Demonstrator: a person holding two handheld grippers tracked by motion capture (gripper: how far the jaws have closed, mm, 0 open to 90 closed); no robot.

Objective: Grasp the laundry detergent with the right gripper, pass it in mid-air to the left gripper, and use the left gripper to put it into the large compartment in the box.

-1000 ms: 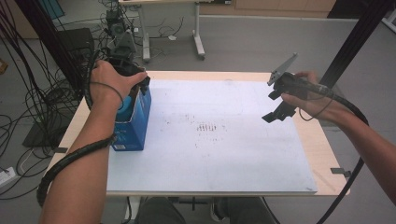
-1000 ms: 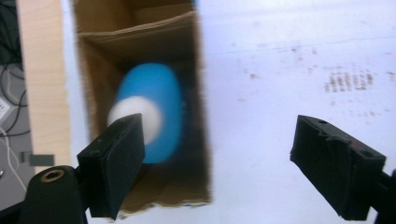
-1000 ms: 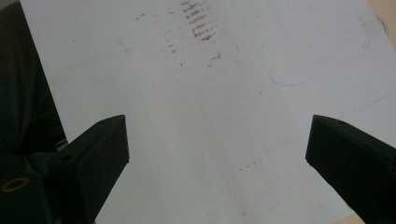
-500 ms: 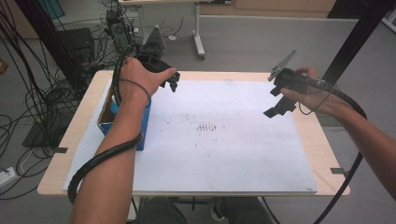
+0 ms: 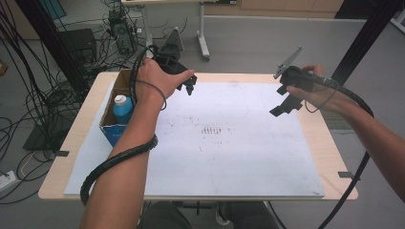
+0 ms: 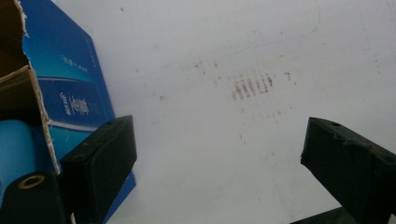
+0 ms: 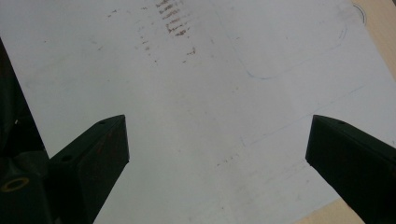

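left claw [image 5: 187, 85] moved off box [image 5: 111, 125] | jaws just opened, empty

1. Even, soft indoor light in all views; no hard shadows on the white sheet [image 5: 229, 143].
2. The high view is slightly soft and grainy.
3. Both gripper views blur the near jaws; the sheet looks washed out, faintly bluish.
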